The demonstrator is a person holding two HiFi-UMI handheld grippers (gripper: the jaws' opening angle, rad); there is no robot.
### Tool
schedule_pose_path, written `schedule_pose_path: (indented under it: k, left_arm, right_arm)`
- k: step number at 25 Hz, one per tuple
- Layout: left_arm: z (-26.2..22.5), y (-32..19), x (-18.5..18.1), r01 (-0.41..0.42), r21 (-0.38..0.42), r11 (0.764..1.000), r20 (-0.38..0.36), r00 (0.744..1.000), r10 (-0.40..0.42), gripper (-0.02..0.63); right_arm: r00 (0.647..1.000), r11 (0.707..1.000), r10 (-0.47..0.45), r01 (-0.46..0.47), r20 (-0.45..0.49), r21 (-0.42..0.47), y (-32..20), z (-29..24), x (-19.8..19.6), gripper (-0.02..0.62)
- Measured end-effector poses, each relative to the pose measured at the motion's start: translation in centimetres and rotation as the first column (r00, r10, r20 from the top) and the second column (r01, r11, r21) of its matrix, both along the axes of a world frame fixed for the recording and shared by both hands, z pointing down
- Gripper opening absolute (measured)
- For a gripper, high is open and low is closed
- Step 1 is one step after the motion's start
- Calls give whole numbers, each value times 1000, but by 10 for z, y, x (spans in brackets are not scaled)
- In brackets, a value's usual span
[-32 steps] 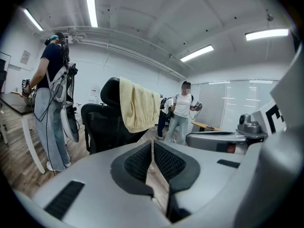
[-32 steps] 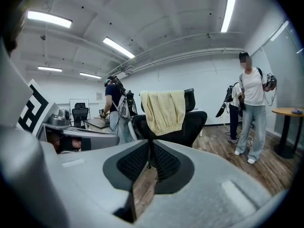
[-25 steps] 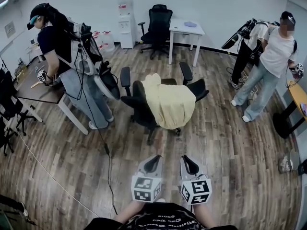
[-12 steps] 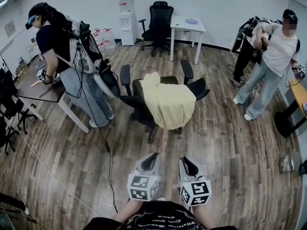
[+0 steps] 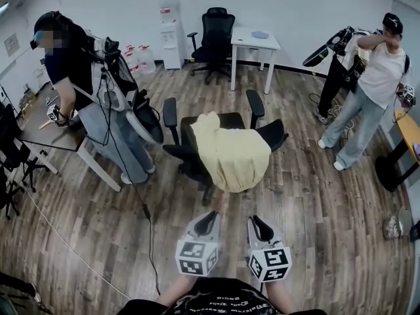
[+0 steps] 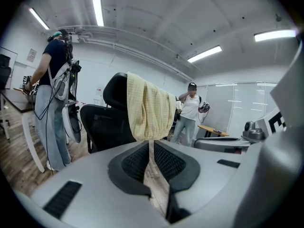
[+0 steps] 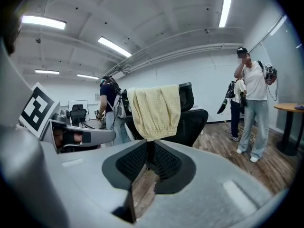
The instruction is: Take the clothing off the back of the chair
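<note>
A pale yellow piece of clothing hangs over the back of a black office chair in the middle of the wooden floor. Both grippers are held side by side short of it and point at it: my left gripper and my right gripper. In the left gripper view the clothing hangs just beyond my left gripper, whose jaws are shut with nothing in them. The right gripper view shows the clothing on the chair ahead of my right gripper, jaws together and empty.
A person with backpack gear leans over a desk at the left. Another person stands at the right near an orange table. A white table, a second black chair and a water dispenser line the far wall. A cable runs across the floor.
Both grippers have moved a little forward toward the chair, which now sits nearer in the head view. The person at the left has bent further over the desk.
</note>
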State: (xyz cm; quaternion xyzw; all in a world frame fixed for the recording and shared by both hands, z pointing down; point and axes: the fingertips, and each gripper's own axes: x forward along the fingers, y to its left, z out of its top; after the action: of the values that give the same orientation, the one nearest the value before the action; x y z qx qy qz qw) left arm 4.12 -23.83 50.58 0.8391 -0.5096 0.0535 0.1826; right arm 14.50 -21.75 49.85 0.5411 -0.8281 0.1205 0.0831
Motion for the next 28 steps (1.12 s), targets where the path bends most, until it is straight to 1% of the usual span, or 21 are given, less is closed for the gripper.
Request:
schedule_pose_path:
  k: [2, 5, 7, 9, 10, 12, 13, 15, 17, 20, 23, 25, 28]
  left_arm:
    - [0, -9, -1, -3, -1, 1000, -13, 1000, 3, 21]
    - [-1, -24, -6, 6, -18, 1000, -62, 998, -7, 21]
    - [-4, -34, -7, 9, -17, 1000, -65, 998, -10, 21]
    - [-5, -41, -8, 6, -18, 1000, -69, 998, -8, 25]
    - [-6, -45, -9, 4, -22, 1000, -81, 997, -6, 38]
    - [-8, -53, -10, -3, -29, 1000, -107, 994, 0, 100]
    - [-9, -58, -11, -4, -30, 1000, -112, 994, 1, 111]
    - [-9, -66, -14, -1, -24, 1000, -104, 995, -1, 137]
    - [-10, -73, -16, 1, -14, 1000, -90, 996, -2, 177]
    - [-13, -84, -16, -17, 4, 1000, -60, 998, 17, 260]
    - [-19, -92, -13, -57, 12, 998, -72, 996, 58, 288]
    - [-22, -96, -12, -70, 16, 997, -88, 994, 72, 295]
    - [-24, -104, -9, -103, 18, 994, -93, 990, 104, 298]
  right_arm:
    - [1000, 1000, 1, -1, 0, -9, -9, 2, 0, 46]
    - [1000, 1000, -15, 15, 4, -27, -20, 5, -4, 97]
    - [1000, 999, -17, 18, 8, -37, -27, 6, -3, 135]
    - [1000, 999, -12, 12, 9, -39, -33, 4, -2, 149]
    - [1000, 999, -9, 9, 9, -38, -36, 3, -1, 152]
    - [1000, 1000, -4, 4, 9, -31, -44, 0, 0, 163]
    - [1000, 1000, -2, 2, 10, -27, -48, -1, 1, 172]
    - [1000, 1000, 1, -1, 15, -20, -55, -3, 2, 193]
    - [1000, 1000, -6, 6, 21, -4, -63, -6, 2, 216]
    - [1000, 1000, -19, 19, 17, 15, -74, -10, 3, 285]
    - [1000, 1000, -5, 5, 20, 27, -86, -15, 4, 316]
    - [1000, 999, 8, -8, 19, 38, -94, -18, 6, 324]
    - [1000, 999, 19, -20, 25, 50, -108, -24, 13, 331]
